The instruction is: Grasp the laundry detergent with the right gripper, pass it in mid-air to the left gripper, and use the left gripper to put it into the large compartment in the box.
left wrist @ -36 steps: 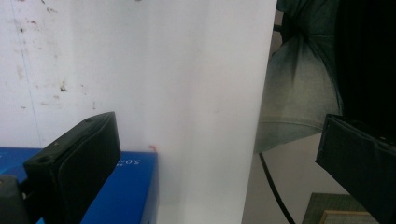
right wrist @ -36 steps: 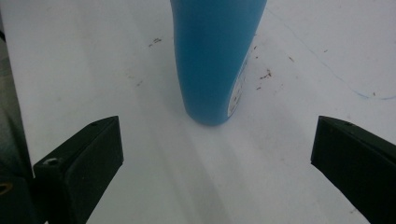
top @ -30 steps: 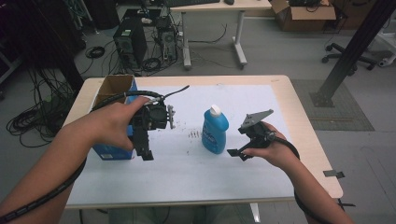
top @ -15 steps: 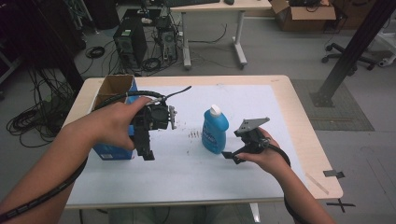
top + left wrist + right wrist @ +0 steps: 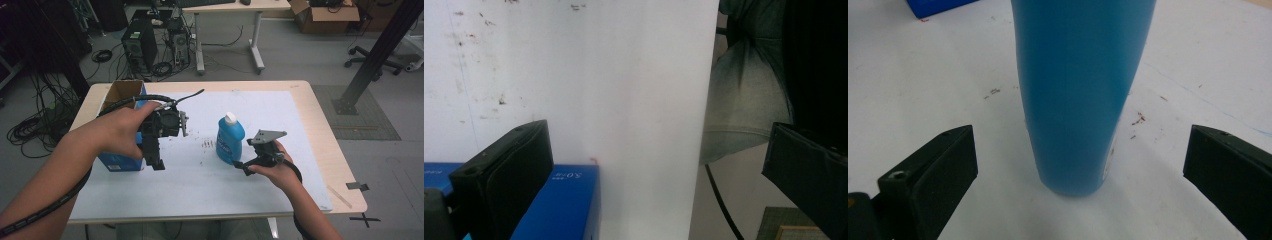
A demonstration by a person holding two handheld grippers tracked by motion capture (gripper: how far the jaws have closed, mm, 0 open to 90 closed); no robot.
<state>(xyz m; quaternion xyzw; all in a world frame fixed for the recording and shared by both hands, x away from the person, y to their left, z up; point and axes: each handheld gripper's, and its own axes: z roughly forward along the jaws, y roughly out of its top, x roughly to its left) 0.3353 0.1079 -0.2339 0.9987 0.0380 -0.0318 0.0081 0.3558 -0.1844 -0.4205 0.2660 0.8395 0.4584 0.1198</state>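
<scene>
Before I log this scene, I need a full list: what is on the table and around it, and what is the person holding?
bottle: one, blue with a white cap, upright mid-table on the white sheet.
box: one, blue cardboard with open top, left side of the table.
white sheet: one, covers most of the wooden table.
computer towers: two, dark, on the floor behind the table, amid cables.
far desk: one, light top, white legs.
office chair: one, dark base, far right.
left tongs: one, black, open, pointing down beside the box.
right tongs: one, black, open, aimed at the bottle, not touching.
forearms: two, entering from the bottom.
</scene>
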